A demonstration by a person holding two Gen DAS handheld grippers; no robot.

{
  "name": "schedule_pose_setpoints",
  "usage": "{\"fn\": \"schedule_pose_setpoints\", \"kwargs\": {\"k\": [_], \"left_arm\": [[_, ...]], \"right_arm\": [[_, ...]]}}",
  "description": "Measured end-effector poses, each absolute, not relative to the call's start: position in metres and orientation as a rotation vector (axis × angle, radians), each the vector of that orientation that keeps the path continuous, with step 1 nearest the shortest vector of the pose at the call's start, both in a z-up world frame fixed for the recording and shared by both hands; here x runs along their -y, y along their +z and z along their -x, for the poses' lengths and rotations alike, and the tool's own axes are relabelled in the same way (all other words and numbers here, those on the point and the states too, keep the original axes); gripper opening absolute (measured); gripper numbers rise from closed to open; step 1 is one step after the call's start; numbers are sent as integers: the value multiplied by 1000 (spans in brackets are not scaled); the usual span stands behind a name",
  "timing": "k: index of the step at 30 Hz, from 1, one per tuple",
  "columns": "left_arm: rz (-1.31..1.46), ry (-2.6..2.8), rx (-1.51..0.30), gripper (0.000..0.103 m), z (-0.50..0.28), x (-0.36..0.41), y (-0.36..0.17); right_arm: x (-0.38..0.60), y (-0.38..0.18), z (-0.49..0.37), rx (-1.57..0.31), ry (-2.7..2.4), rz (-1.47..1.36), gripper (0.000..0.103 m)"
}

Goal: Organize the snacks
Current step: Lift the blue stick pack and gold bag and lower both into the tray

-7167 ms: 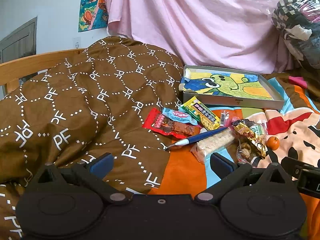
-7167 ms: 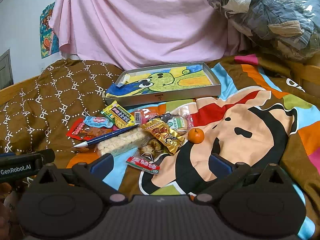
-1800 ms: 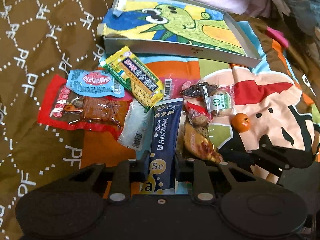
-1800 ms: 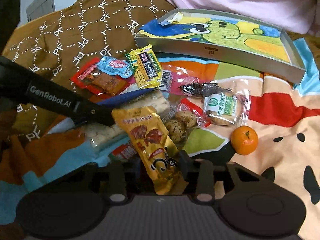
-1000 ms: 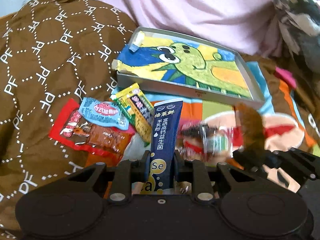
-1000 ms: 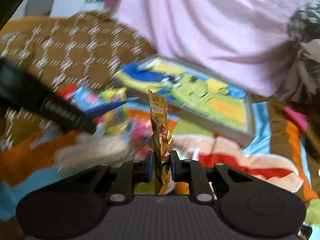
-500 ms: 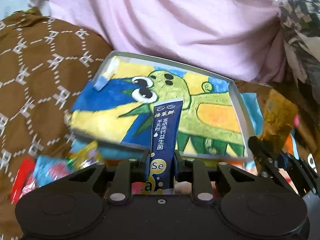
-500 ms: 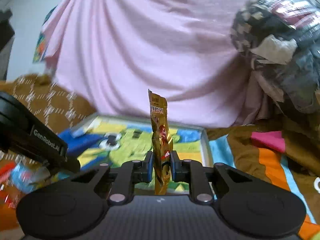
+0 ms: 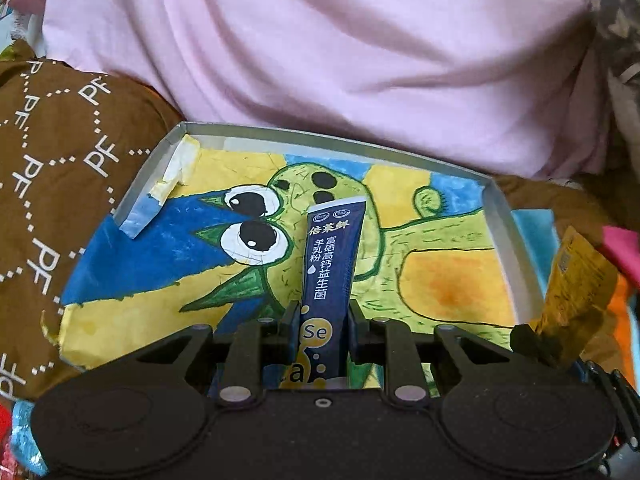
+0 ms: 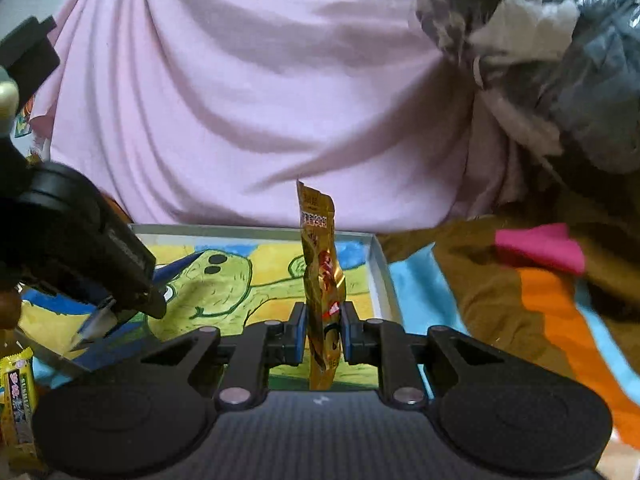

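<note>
My left gripper [image 9: 325,316] is shut on a dark blue sachet [image 9: 330,264], which sticks out flat over the shallow grey tray [image 9: 502,220] lined with a green cartoon drawing. My right gripper [image 10: 322,330] is shut on a golden snack packet [image 10: 320,268] held upright on edge, over the right half of the same tray [image 10: 382,276]. The golden packet [image 9: 576,284] also shows at the right edge of the left wrist view, beside the tray's right wall. The left gripper [image 10: 120,300] with the blue sachet tip [image 10: 94,326] appears at the left of the right wrist view.
A pink sheet [image 9: 340,52] hangs close behind the tray. A brown patterned quilt [image 9: 52,184] lies to its left. A bag of clothes [image 10: 552,60] sits at the upper right. A yellow-green snack bar [image 10: 16,400] lies at the lower left on the colourful bedspread [image 10: 540,312].
Both grippers have carried their packets forward, away from the snack pile, until they hang over the tray. The tray now fills the left wrist view, and the right gripper rolled the golden packet upright.
</note>
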State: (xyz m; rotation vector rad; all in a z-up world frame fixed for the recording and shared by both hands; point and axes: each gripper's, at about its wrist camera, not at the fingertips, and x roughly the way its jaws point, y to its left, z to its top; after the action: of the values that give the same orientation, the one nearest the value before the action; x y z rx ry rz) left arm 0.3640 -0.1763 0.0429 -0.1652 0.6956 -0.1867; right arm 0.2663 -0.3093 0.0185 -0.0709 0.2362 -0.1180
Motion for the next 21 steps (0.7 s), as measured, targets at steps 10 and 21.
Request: {"fn": "schedule_pose_setpoints", "kwargs": {"k": [10,21], "left_arm": [[124,-161,-713,25,-383,174,30],[143,-90,-713,44,-379,159,35]], "right_arm": [[300,4,-280,-311,-56,34,20],[292,6,-278,-312,9,2,57]]}}
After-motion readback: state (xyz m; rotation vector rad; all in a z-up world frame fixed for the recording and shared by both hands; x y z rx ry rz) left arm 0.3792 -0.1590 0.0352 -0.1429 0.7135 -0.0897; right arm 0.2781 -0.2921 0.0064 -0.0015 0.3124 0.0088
